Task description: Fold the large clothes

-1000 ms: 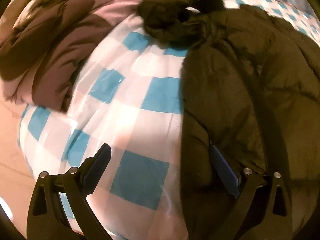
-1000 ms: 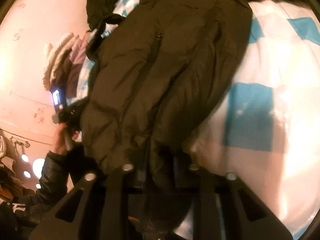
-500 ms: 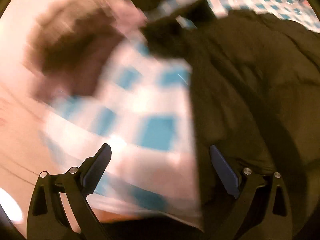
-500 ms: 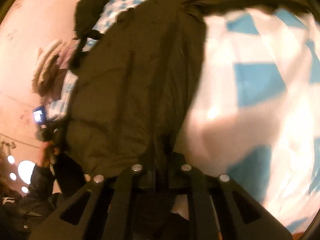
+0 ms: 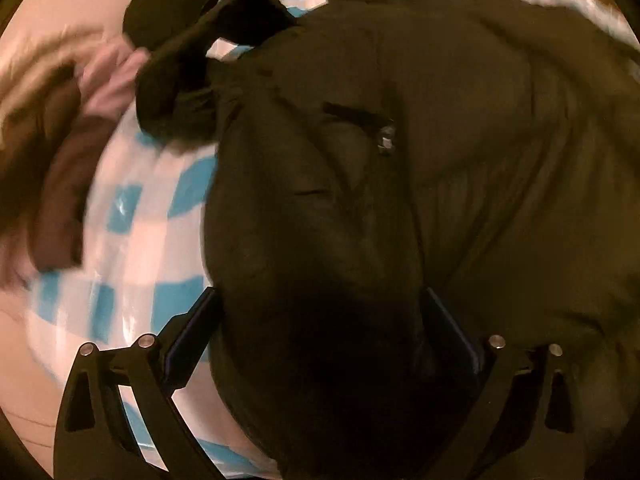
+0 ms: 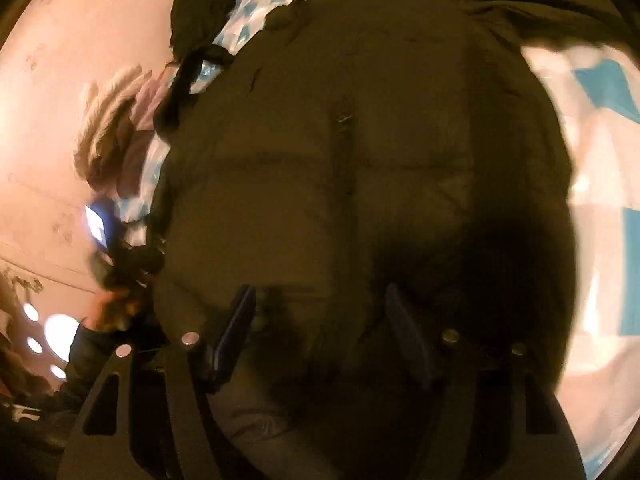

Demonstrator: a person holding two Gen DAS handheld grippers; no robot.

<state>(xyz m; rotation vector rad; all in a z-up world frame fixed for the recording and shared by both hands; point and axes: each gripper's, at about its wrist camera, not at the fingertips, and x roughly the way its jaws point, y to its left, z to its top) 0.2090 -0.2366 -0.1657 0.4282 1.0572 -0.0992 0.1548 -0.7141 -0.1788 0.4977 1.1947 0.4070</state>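
A large dark olive puffer jacket lies on a blue-and-white checked cover. It fills most of the right wrist view too, zipper running down its middle. My left gripper is open, its jaws standing to either side of a bulge at the jacket's near left edge. My right gripper is open over the jacket's lower part, jaws apart with fabric between and below them. The jacket's hem is hidden under both grippers.
A brown and pink garment with a pale fur trim lies left on the cover. A black garment lies at the far left by the jacket's top. The cover shows right of the jacket. A person's hand holds a lit device at the left.
My right gripper was shut on the jacket's edge and has opened. My left gripper moved right, from over the checked cover onto the jacket's edge. The jacket now lies spread wider.
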